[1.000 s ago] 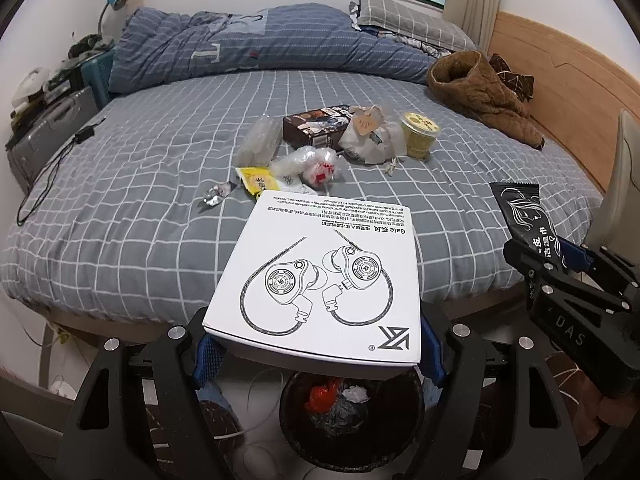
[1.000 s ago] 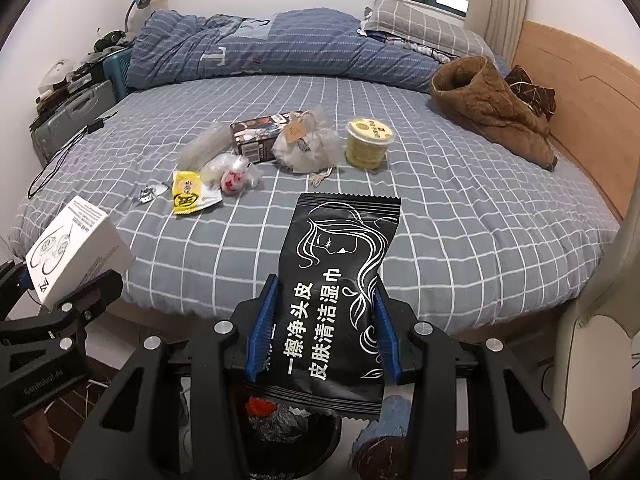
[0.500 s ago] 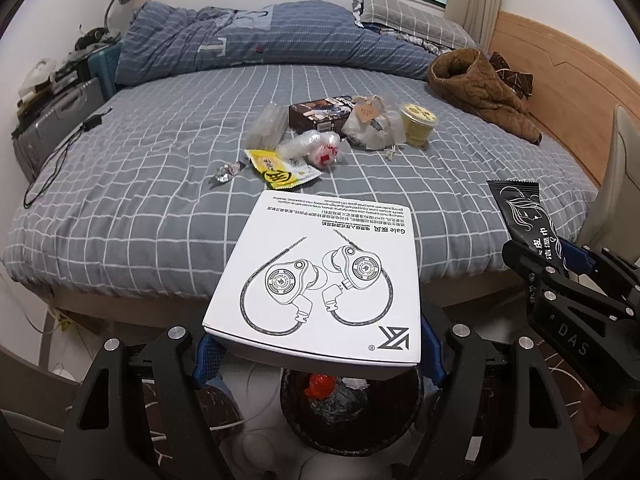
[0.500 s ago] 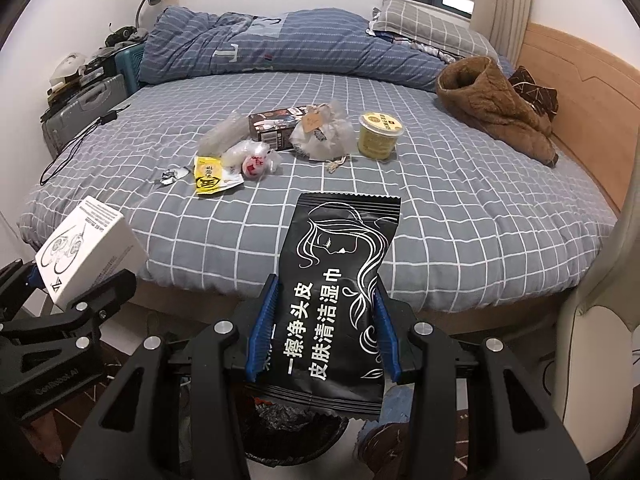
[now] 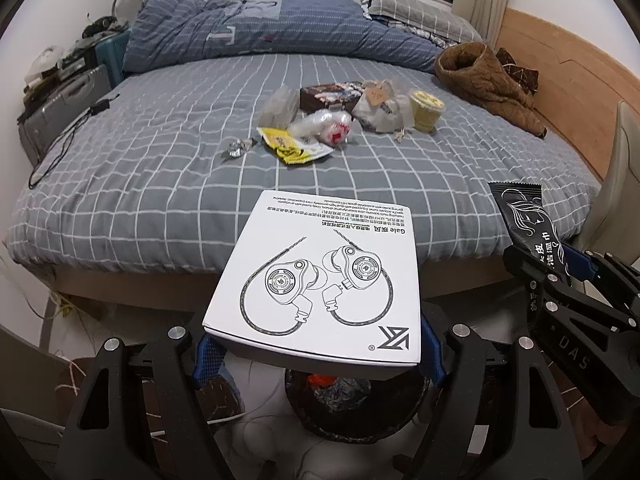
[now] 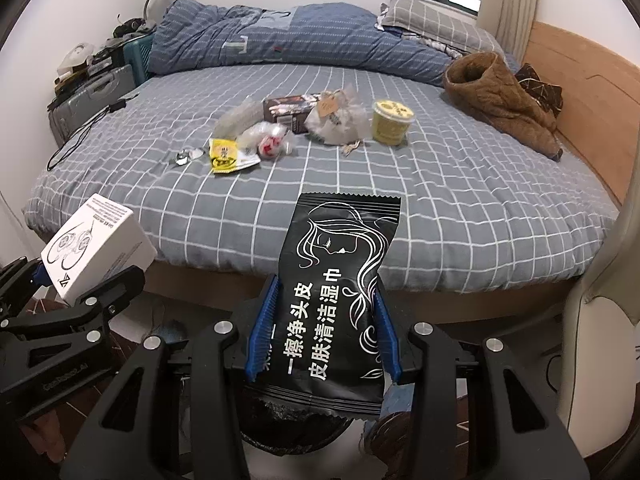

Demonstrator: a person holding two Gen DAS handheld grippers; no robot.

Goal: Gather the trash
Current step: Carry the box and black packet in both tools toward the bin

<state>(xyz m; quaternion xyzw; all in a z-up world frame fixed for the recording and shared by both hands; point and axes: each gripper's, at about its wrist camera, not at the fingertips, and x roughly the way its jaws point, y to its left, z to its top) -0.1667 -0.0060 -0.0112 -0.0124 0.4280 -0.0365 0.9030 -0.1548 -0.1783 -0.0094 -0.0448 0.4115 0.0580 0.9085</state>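
My left gripper (image 5: 320, 350) is shut on a white earphone box (image 5: 320, 276), held flat over a round black trash bin (image 5: 352, 412) on the floor. My right gripper (image 6: 322, 328) is shut on a black wet-wipe packet (image 6: 336, 300), also above the bin (image 6: 296, 428). The box (image 6: 96, 248) and the left gripper show at the right wrist view's left edge. On the grey checked bed (image 5: 160, 168) lie a yellow wrapper (image 5: 292, 146), a clear bag with red print (image 5: 324, 128), a foil scrap (image 5: 236, 149), a dark box (image 5: 332, 96), a tagged plastic bag (image 5: 380, 110) and a yellow cup (image 5: 428, 110).
A brown coat (image 5: 484, 80) lies at the bed's right by the wooden headboard (image 5: 560, 92). A folded duvet (image 5: 260, 32) and pillow are at the far end. A suitcase (image 5: 60, 108) and cable sit left. A pale chair (image 5: 624, 184) stands at the right.
Both grippers have drawn back from the bed with their loads, so the bed and its litter look farther away. The bin has stayed under the held items.
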